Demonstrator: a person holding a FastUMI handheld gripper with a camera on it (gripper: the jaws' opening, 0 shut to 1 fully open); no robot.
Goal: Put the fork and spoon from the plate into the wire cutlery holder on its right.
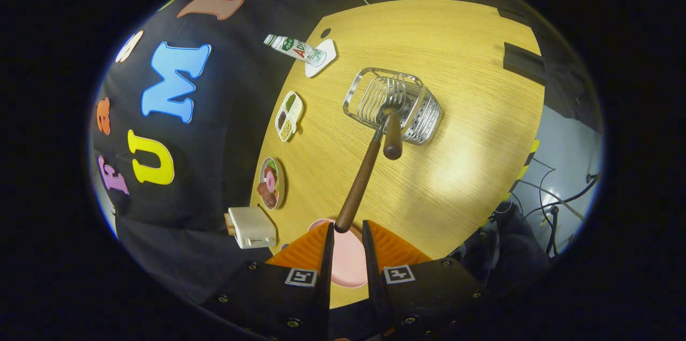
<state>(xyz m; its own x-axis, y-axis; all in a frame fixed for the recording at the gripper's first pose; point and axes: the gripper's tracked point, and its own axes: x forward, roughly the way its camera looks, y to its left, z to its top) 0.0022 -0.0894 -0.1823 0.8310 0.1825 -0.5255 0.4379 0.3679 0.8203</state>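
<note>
Gripper [347,234] parted, touching fork handle on one side only. Fork [370,158] stretching ahead, tines over wire cutlery holder [394,108], second handle [393,140] inside. Pink plate [348,263] beneath, on worktop [455,116].

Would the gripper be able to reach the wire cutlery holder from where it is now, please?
Probably yes: the fork reaches ahead from the gripper with its tines already over the wire cutlery holder, and only bare table lies between.
</note>
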